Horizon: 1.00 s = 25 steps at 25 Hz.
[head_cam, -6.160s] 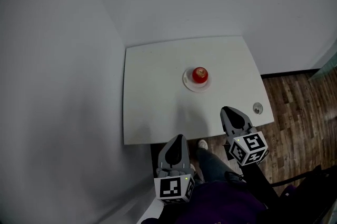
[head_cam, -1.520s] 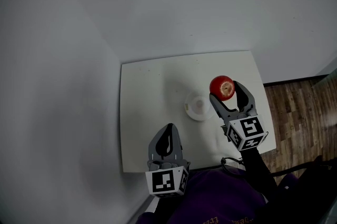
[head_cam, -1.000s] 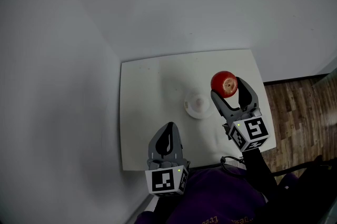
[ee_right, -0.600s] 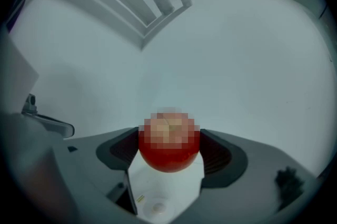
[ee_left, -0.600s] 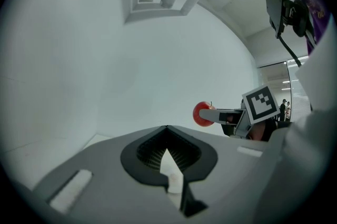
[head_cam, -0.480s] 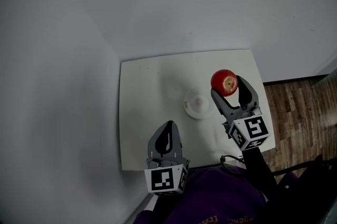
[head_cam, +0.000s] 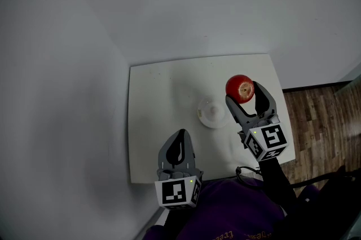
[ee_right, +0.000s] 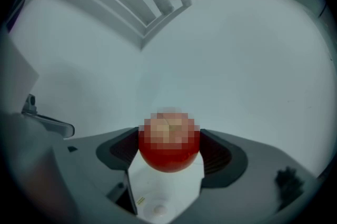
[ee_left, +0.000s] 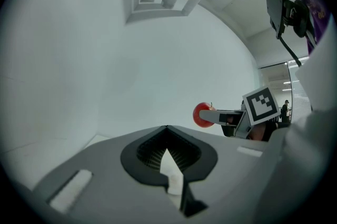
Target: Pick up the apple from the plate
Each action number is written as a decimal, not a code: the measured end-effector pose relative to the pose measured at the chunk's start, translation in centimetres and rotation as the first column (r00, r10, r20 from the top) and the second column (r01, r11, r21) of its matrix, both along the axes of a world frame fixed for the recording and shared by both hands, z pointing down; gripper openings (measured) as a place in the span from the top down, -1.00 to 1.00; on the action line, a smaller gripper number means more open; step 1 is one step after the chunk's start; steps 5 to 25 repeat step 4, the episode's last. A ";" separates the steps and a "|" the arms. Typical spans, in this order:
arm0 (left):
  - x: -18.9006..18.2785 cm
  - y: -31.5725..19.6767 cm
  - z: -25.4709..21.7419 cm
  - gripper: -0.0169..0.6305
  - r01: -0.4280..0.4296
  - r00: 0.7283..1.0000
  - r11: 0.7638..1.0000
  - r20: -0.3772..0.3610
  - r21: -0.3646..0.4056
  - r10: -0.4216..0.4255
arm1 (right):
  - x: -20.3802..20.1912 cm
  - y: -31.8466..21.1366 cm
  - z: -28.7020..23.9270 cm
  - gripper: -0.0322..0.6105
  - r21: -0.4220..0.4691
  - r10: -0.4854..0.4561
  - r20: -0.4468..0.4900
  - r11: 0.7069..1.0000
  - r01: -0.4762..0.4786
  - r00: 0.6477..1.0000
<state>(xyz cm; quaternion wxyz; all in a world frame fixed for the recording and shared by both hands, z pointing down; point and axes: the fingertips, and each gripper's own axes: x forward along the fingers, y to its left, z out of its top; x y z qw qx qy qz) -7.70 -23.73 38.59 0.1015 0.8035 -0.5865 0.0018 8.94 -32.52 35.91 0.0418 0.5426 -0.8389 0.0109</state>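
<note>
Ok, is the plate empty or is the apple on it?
Empty. The plate lies bare on the table; the right gripper holds the apple clear of it.

One apple (head_cam: 239,88), one plate (head_cam: 212,114), one bench (head_cam: 151,115); two tools, namely left tool (head_cam: 180,134) and right tool (head_cam: 243,94).

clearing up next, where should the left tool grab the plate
Probably the near-left rim of the plate, coming in low from the left tool's side. The plate lies flat on the table, so only its edge offers a pinch, and the right tool, holding the apple, hangs over its right side. The left tool's jaws are shut, so open them first.
</note>
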 end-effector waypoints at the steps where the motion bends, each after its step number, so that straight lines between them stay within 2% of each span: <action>1: 0.0 0.0 0.0 0.92 0.000 1.000 1.000 0.000 0.000 0.000 | 0.0 0.0 0.1 -0.21 -0.003 -0.002 0.000 1.000 0.002 1.000; 25: 0.1 0.0 0.0 0.92 0.001 1.000 1.000 0.001 0.001 -0.001 | -0.1 0.0 0.3 -0.21 -0.007 -0.009 0.000 1.000 0.009 1.000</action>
